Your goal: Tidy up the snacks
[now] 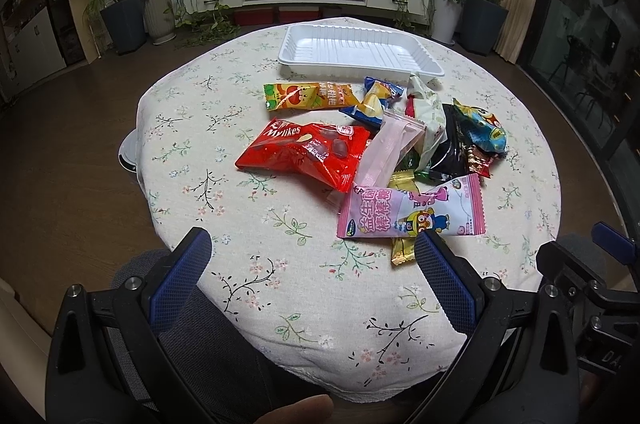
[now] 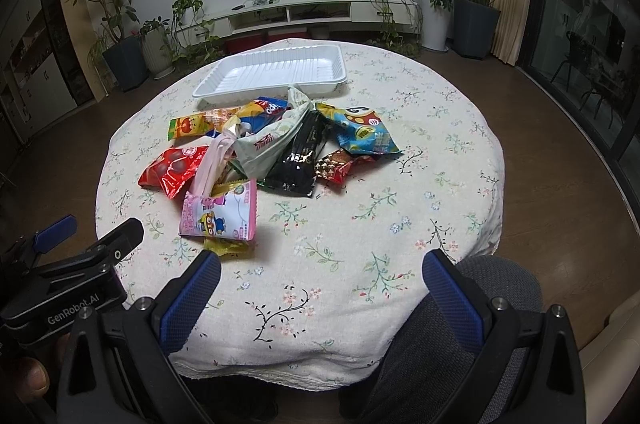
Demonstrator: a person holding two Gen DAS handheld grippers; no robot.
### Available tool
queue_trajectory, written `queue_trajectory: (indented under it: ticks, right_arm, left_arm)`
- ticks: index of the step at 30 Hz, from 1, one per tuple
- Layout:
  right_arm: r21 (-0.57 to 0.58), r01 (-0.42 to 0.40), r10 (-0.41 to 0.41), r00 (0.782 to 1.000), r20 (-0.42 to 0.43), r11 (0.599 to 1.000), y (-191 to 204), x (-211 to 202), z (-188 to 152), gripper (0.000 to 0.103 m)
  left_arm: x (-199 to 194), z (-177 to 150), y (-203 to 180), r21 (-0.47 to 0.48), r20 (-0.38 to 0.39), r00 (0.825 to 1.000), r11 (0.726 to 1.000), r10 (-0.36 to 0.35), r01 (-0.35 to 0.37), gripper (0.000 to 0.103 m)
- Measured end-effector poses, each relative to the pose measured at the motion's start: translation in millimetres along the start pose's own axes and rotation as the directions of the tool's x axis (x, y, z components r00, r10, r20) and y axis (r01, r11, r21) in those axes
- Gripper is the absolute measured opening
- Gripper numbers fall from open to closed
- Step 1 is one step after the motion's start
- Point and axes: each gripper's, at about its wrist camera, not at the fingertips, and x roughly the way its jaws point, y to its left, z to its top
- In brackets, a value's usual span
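Observation:
A pile of snack packets lies on the round floral table point(image 1: 248, 288): a red Mylikes bag point(image 1: 304, 151) point(image 2: 172, 171), a pink cartoon packet point(image 1: 408, 212) point(image 2: 220, 212), an orange fruit packet point(image 1: 308, 95), a black packet point(image 2: 298, 159) and a blue cartoon packet point(image 2: 360, 135). An empty white tray point(image 1: 356, 49) point(image 2: 276, 71) stands behind the pile. My left gripper point(image 1: 316, 260) is open and empty above the table's near edge, short of the pink packet. My right gripper point(image 2: 320, 276) is open and empty, near the front edge.
Grey-clad knees show under both grippers at the table's front. The other gripper's body shows at the right edge of the left wrist view point(image 1: 588, 288) and at the left of the right wrist view point(image 2: 64, 288). Potted plants, a TV stand and dark floor surround the table.

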Motion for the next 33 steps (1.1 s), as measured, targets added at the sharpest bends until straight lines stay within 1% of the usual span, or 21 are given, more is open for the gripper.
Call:
queue_trajectory:
  ticks: [4, 6, 7, 8, 9, 12, 14, 15, 16, 19, 21, 22, 24, 25, 27, 28, 29, 30, 31, 32, 33]
  right_arm:
    - [0.000, -0.001, 0.001, 1.000, -0.001, 1.000, 0.1, 0.5, -0.7, 0.103]
    - [0.000, -0.002, 0.002, 1.000, -0.002, 1.000, -0.2, 0.9, -0.9, 0.103]
    - [0.001, -0.003, 0.003, 1.000, -0.002, 1.000, -0.2, 0.9, -1.2, 0.103]
    - [0.002, -0.004, 0.004, 1.000, -0.001, 1.000, -0.3, 0.8, -1.4, 0.103]
    - [0.003, -0.005, 0.005, 1.000, 0.000, 1.000, -0.4, 1.0, -1.1, 0.103]
    - [0.016, -0.031, 0.031, 0.999, 0.011, 0.999, -2.1, -0.9, -3.9, 0.103]
    - [0.018, -0.058, 0.057, 0.998, 0.040, 0.998, -3.6, -5.1, -6.6, 0.103]
    - [0.017, -0.070, 0.069, 0.996, 0.057, 0.997, -4.2, -6.2, -8.0, 0.103]
    - [0.017, -0.083, 0.082, 0.994, 0.065, 0.996, -6.3, -5.7, -6.4, 0.103]
    - [0.049, -0.150, 0.147, 0.987, 0.065, 0.987, -11.1, -4.1, -6.0, 0.103]
    - [0.076, -0.192, 0.189, 0.981, 0.051, 0.978, -15.4, -0.8, -5.0, 0.103]
    - [0.081, -0.214, 0.212, 0.977, 0.033, 0.974, -15.9, 2.5, -5.1, 0.102]
    - [0.071, -0.250, 0.252, 0.968, -0.011, 0.965, -16.8, 10.2, -0.6, 0.099]
    - [0.068, -0.273, 0.275, 0.961, -0.027, 0.960, -15.8, 11.8, -0.9, 0.099]
    - [0.073, -0.311, 0.315, 0.948, -0.048, 0.948, -16.3, 17.1, 1.4, 0.098]
    - [0.072, -0.327, 0.331, 0.942, -0.055, 0.942, -15.0, 17.8, 0.6, 0.098]
    - [0.071, -0.336, 0.340, 0.938, -0.061, 0.939, -15.5, 18.8, 0.7, 0.098]
    - [0.066, -0.344, 0.348, 0.935, -0.067, 0.937, -13.5, 19.2, -0.5, 0.098]
    - [0.066, -0.347, 0.351, 0.934, -0.073, 0.936, -14.6, 21.0, 0.5, 0.098]
    - [0.066, -0.351, 0.356, 0.931, -0.078, 0.934, -14.0, 21.9, 0.8, 0.098]
    - [0.068, -0.354, 0.359, 0.930, -0.083, 0.933, -14.5, 22.8, 1.8, 0.098]
  left_arm:
    - [0.2, 0.3, 1.7, -0.002, 0.006, 1.000, 1.000, -0.016, 0.016, 0.103]
    - [-1.5, 1.8, 3.3, 0.005, 0.034, 0.998, 0.999, -0.053, 0.052, 0.103]
    - [-2.4, 2.6, 4.7, 0.013, 0.049, 0.995, 0.996, -0.088, 0.087, 0.103]
    - [-1.9, 3.0, 6.6, 0.027, 0.055, 0.987, 0.989, -0.149, 0.148, 0.103]
    - [1.3, 3.8, 8.2, 0.043, 0.033, 0.974, 0.974, -0.223, 0.222, 0.103]
    - [4.4, -0.2, 14.0, 0.073, 0.011, 0.956, 0.954, -0.293, 0.291, 0.103]
    - [14.3, -6.6, 18.8, 0.048, -0.091, 0.962, 0.964, -0.257, 0.262, 0.103]
    - [22.2, -10.6, 23.5, 0.020, -0.151, 0.959, 0.969, -0.239, 0.245, 0.103]
    - [25.8, -13.9, 29.1, 0.002, -0.168, 0.959, 0.972, -0.230, 0.233, 0.103]
    - [30.8, -13.2, 47.7, -0.018, -0.163, 0.967, 0.980, -0.197, 0.197, 0.103]
    - [32.3, 0.1, 57.7, -0.021, -0.149, 0.966, 0.977, -0.212, 0.212, 0.103]
    - [30.7, 7.6, 60.5, -0.003, -0.128, 0.967, 0.975, -0.219, 0.220, 0.103]
    - [27.2, 28.1, 60.8, 0.104, -0.073, 0.969, 0.964, -0.237, 0.244, 0.103]
    - [25.9, 37.3, 57.8, 0.171, -0.056, 0.968, 0.953, -0.244, 0.250, 0.103]
    - [29.9, 58.2, 48.5, 0.334, -0.059, 0.960, 0.901, -0.273, 0.277, 0.103]
    - [32.0, 68.4, 45.7, 0.403, -0.071, 0.956, 0.868, -0.286, 0.290, 0.103]
    - [37.5, 76.7, 39.4, 0.491, -0.094, 0.951, 0.817, -0.295, 0.302, 0.103]
    - [42.4, 81.8, 33.9, 0.545, -0.120, 0.944, 0.775, -0.307, 0.321, 0.103]
    - [47.4, 85.7, 28.5, 0.601, -0.148, 0.936, 0.722, -0.320, 0.342, 0.103]
    - [53.2, 88.0, 22.8, 0.657, -0.167, 0.936, 0.673, -0.311, 0.341, 0.103]
    - [61.0, 90.5, 17.4, 0.702, -0.175, 0.943, 0.636, -0.285, 0.322, 0.103]
